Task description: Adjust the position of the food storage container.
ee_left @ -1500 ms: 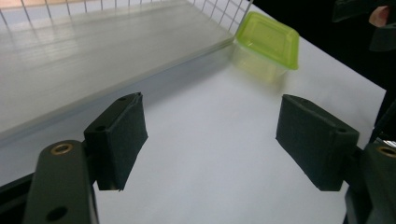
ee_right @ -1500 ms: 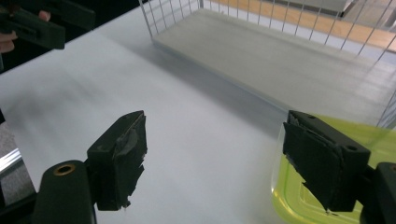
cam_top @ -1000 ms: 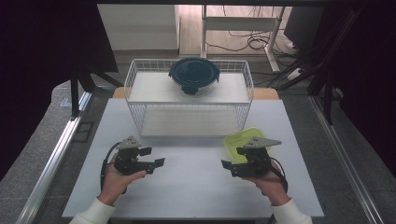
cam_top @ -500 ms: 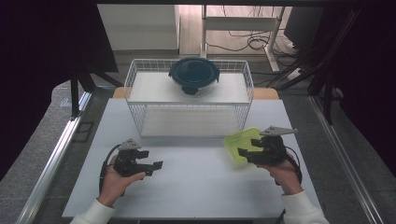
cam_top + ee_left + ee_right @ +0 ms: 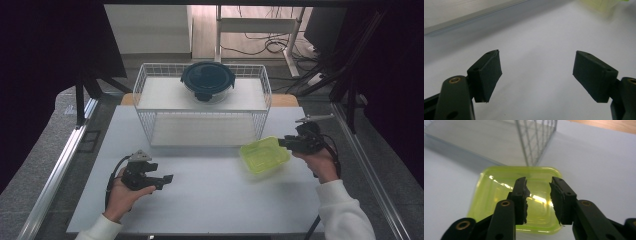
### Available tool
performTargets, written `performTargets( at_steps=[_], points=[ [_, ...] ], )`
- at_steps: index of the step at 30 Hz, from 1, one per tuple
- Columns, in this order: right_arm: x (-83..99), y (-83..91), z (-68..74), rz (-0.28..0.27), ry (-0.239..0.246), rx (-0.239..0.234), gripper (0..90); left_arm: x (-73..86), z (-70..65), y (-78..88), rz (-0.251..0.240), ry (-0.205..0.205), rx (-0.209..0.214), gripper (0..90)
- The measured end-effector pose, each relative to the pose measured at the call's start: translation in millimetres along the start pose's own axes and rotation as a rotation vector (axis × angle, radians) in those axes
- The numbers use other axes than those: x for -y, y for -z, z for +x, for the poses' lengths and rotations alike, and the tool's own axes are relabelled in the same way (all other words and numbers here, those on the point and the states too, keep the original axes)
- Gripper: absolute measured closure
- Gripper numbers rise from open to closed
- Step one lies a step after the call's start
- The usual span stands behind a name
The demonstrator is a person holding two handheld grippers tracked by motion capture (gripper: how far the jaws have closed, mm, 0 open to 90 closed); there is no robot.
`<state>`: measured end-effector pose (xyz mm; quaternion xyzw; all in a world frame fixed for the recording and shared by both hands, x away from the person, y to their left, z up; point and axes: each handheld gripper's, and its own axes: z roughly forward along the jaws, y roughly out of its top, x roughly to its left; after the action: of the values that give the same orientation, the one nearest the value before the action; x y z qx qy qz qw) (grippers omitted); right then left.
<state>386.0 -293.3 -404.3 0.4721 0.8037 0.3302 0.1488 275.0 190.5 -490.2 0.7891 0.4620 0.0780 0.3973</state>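
- While your right gripper (image 5: 286, 143) sits at the tub (image 5: 264, 154)'s right edge, its jaws have just been closing in; in the right gripper view (image 5: 538, 199) there's a narrow gap between the pads and I can't see them pressing on anything, so I'd call it not gripping.
- Whether the tub's near rim is actually between those pads, I can't tell. They hang in front of the near half of the tub (image 5: 499, 195), pointing into it.
- Your left gripper (image 5: 167, 178) is spread wide, nothing in it. In the left gripper view (image 5: 536, 72) the two pads stand far apart over bare table (image 5: 536, 45).
- It's resting low over the front left of the table (image 5: 215, 200), pointing right, well apart from the tub.
- That tub is lime green, see-through, squarish with rounded corners. It lies on the table just in front of the rack (image 5: 202, 107)'s right front corner, a bit askew to the table edge. A blurry corner of it peeks in at the top of the left gripper view (image 5: 599, 3).
- Behind it stands the white wire rack with two shelves, close to the tub but not touching as far as I can see.
- On the rack's top shelf there's a round container (image 5: 208, 81) with a dark lid, roughly in the middle.
- Both your sleeves are white, and a cable trails off each gripper.
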Motion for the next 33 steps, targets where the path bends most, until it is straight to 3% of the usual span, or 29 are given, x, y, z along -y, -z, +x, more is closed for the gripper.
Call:
performTargets(
  at_steps=[8, 14, 24, 33],
  points=[
    [-8.7, -21.8, -28.5, 0.101, 0.0, 0.055, 84.8, -3.1, -1.3, -0.3, 0.008, 0.009, -0.002, 22.2],
    [-8.1, -48.2, -46.7, 0.159, -0.007, 0.071, 87.9, -2.5, -2.4, -4.3, 0.016, 0.009, -0.02, 22.5],
    [-9.6, -75.3, -45.2, 0.212, 0.093, 0.087, 89.0, -0.1, 0.5, -2.2, 0.008, 0.023, -0.033, 22.5],
    [-6.9, -79.9, -40.6, 0.259, 0.131, 0.089, 89.1, 2.2, 2.9, -0.8, 0.006, 0.029, -0.032, 22.7]
  ],
)
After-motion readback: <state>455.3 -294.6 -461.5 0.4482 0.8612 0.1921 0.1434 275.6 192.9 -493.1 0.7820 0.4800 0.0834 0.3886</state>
